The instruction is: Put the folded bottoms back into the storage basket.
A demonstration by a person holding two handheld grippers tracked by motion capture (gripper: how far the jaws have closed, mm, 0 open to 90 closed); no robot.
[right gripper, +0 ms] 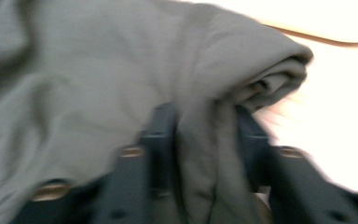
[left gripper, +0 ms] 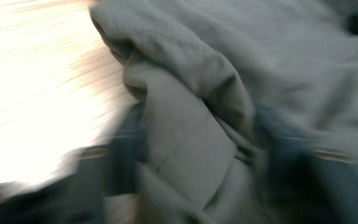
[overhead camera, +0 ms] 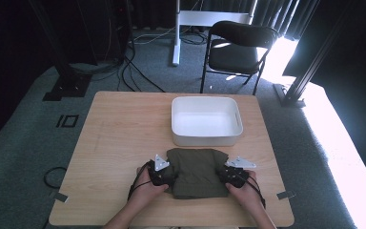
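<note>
One table (overhead camera: 124,124), one white bin (overhead camera: 206,122), one folded green cloth (overhead camera: 194,172), two grippers (overhead camera: 164,175) (overhead camera: 229,175), one chair (overhead camera: 238,45).

Matt olive cloth garment (overhead camera: 194,172), pale wood-grain table (overhead camera: 124,129), smooth white plastic tub (overhead camera: 206,140)

**Hard daylight from the right, blurred close-ups**

Lit from the right in the high view: a blown-out white band across the floor (overhead camera: 348,157), glare on the chair (overhead camera: 238,45) seat. Dim and near-black at the left and top edges. Even, soft light on the table (overhead camera: 119,129), faint shadow inside the bin (overhead camera: 206,121). Fairly sharp overall, slightly soft.

Heavily motion-smeared in the left gripper view: cloth (left gripper: 191,93) folds streaked, tabletop overexposed to white with streaked grain, jaws dark and indistinct.

Blurred too in the right gripper view, though less so: cloth folds readable, tabletop burnt out at the right, jaws soft-edged.
</note>
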